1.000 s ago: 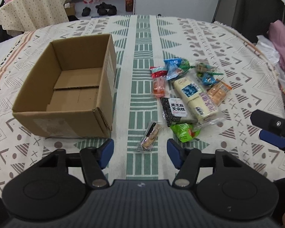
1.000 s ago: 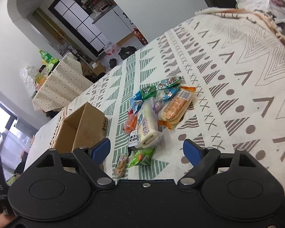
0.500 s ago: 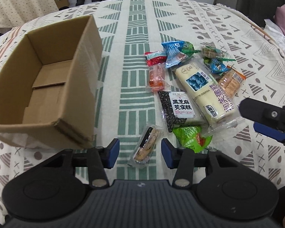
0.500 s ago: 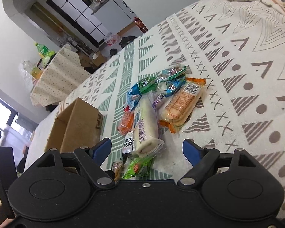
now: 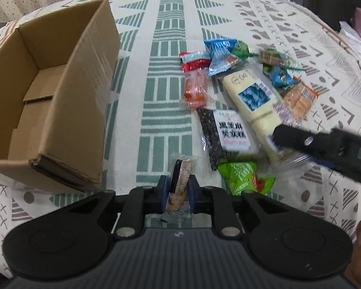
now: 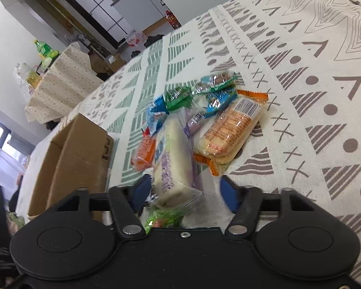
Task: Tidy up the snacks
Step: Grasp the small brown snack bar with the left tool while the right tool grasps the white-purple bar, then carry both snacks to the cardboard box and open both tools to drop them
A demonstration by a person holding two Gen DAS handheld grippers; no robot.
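I am clamping my left gripper (image 5: 177, 193) on a clear-wrapped oat biscuit bar (image 5: 179, 180), which is lying on the patterned cloth (image 5: 166, 91) beside one open brown cardboard box (image 5: 48, 91). My right gripper (image 6: 184, 193) is closing around a long, soft cream bread loaf in crinkly plastic (image 6: 174, 159), its pads not yet pressing. A glossy green packet (image 5: 245, 177) is lying just beside.

The box (image 5: 48, 101) runs off the left edge of the left wrist view, the right gripper (image 5: 325, 144) is motion-blurred and hides the white pack's (image 5: 250, 96) near end, and the green packet (image 6: 161, 219) is mostly hidden in the right wrist view.
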